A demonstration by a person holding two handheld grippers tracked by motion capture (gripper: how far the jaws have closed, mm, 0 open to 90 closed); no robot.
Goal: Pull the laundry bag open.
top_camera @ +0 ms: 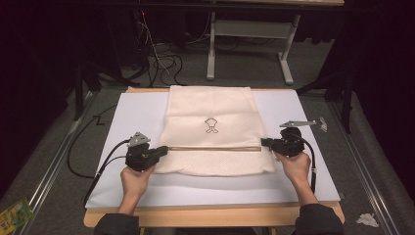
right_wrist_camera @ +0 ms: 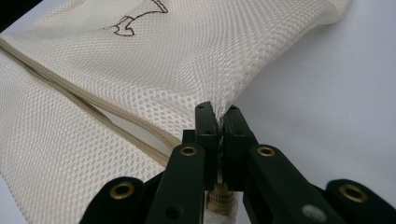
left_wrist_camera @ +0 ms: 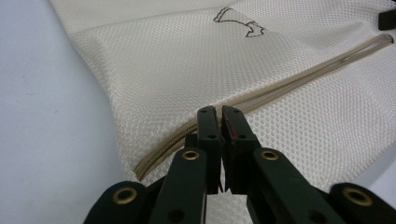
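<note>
A cream mesh bag [top_camera: 215, 112] lies flat on a white board [top_camera: 132, 112], with a small dark emblem [top_camera: 211, 126] on it. A beige zipper [top_camera: 215, 148] runs across the bag. My left gripper [top_camera: 165, 149] is at the zipper's left end, jaws shut. In the left gripper view its tips [left_wrist_camera: 219, 111] rest over the zipper [left_wrist_camera: 303, 74] on the mesh [left_wrist_camera: 187, 60]; I cannot tell whether any cloth is pinched. My right gripper [top_camera: 264, 142] is at the bag's right edge. In the right gripper view it [right_wrist_camera: 219, 109] is shut on a raised fold of mesh [right_wrist_camera: 140, 70].
The board sits on a wooden table [top_camera: 210, 215]. On the floor behind are black cables [top_camera: 164, 63] and a grey table frame [top_camera: 249, 29]. A yellow-green packet [top_camera: 14, 213] lies at bottom left, crumpled white paper [top_camera: 366, 219] at bottom right.
</note>
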